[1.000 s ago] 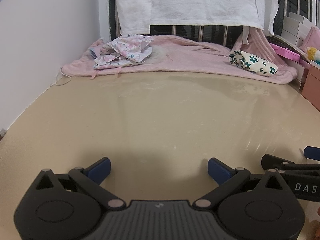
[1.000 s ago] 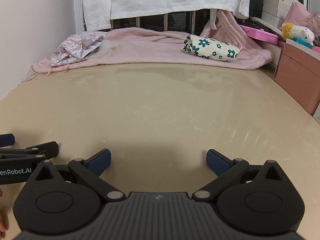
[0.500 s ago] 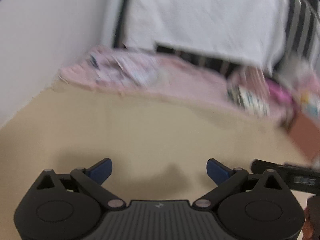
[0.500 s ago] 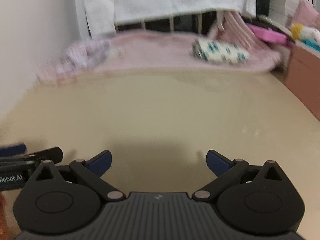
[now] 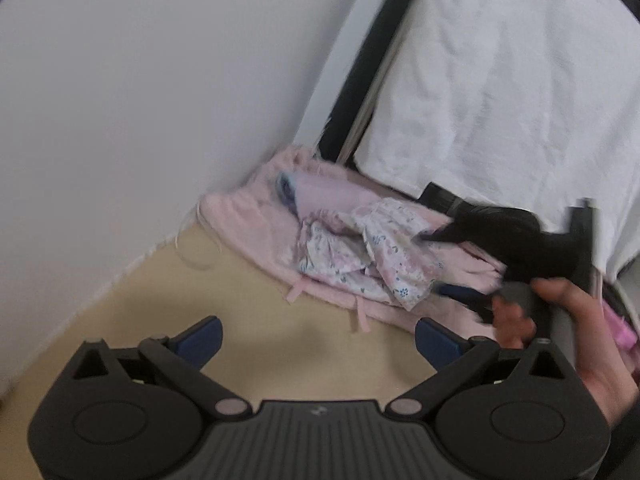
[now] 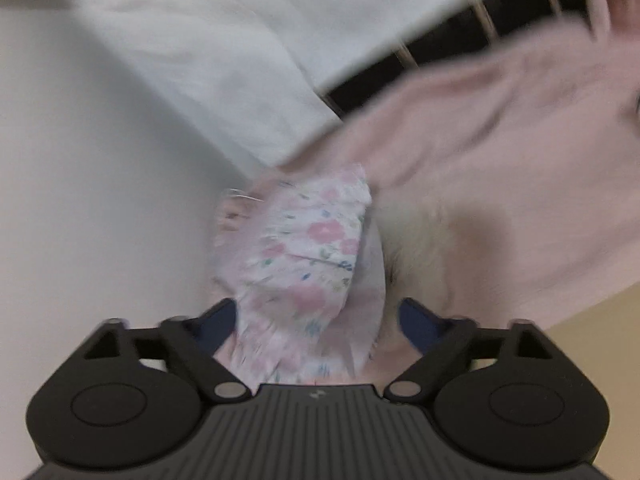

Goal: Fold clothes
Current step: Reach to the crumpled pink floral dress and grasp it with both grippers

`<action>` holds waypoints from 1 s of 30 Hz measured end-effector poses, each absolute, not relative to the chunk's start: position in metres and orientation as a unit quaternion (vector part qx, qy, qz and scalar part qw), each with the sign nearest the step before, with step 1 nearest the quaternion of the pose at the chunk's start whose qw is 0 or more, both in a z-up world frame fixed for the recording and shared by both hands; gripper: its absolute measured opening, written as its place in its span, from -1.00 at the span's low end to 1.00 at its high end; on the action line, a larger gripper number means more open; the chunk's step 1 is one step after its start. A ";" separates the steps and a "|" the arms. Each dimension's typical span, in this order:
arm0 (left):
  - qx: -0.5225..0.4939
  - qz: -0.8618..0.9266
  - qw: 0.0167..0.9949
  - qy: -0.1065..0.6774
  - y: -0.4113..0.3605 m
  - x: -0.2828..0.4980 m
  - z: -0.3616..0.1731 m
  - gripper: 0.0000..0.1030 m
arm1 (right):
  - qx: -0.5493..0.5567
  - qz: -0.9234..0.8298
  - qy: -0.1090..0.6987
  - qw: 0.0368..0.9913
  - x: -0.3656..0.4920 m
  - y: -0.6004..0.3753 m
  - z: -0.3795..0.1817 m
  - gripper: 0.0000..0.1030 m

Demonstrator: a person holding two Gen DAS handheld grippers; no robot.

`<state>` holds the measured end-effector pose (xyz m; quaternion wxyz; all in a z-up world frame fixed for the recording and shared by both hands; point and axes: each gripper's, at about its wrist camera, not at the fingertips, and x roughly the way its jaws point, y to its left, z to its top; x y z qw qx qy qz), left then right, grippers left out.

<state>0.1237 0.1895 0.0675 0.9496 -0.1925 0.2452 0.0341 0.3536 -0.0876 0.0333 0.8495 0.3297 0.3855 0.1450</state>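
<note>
A crumpled pink floral garment (image 5: 360, 256) lies on a pink fuzzy blanket (image 5: 256, 224) in the far left corner by the white wall. My left gripper (image 5: 316, 336) is open and empty over the beige tabletop (image 5: 224, 288), short of the blanket's edge. My right gripper (image 6: 316, 320) is open with its jaws either side of the floral garment (image 6: 304, 256); the view is blurred. In the left wrist view the right gripper (image 5: 432, 264) reaches into the garment from the right, held by a hand (image 5: 560, 336).
A white cloth (image 5: 500, 92) hangs over a dark railing (image 5: 360, 80) behind the blanket. The white wall (image 5: 140, 100) closes the left side. The pink blanket (image 6: 500, 168) spreads to the right along the table's back edge.
Both grippers have swung forward and left toward the corner. The right gripper has reached the floral garment, which now sits between its open jaws. Both stay open.
</note>
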 end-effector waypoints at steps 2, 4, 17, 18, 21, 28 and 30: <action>-0.176 0.029 0.957 0.227 0.191 0.115 0.071 0.99 | 0.358 0.175 0.405 0.823 0.356 -0.083 0.020 -1.00; -0.167 0.028 0.962 0.215 0.192 0.104 0.075 0.99 | 0.318 0.205 0.367 0.850 0.322 -0.085 0.034 -1.00; -0.042 -0.098 0.986 0.129 0.046 -0.051 0.080 1.00 | 0.162 0.306 0.106 0.932 -0.032 -0.197 0.254 -1.00; -0.018 -0.102 0.987 0.127 0.028 -0.059 0.080 1.00 | 0.142 0.301 0.084 0.939 -0.055 -0.200 0.271 -1.00; 0.013 -0.141 0.986 0.093 -0.007 -0.083 0.078 1.00 | 0.096 0.294 0.033 0.950 -0.122 -0.208 0.313 -1.00; -0.037 -0.199 0.976 0.084 -0.011 -0.101 0.097 -0.94 | 0.062 0.262 -0.040 0.962 -0.214 -0.225 0.386 -1.00; -0.065 -0.221 0.970 0.081 -0.003 -0.105 0.105 -0.95 | 0.062 0.252 -0.053 0.964 -0.223 -0.227 0.404 -1.00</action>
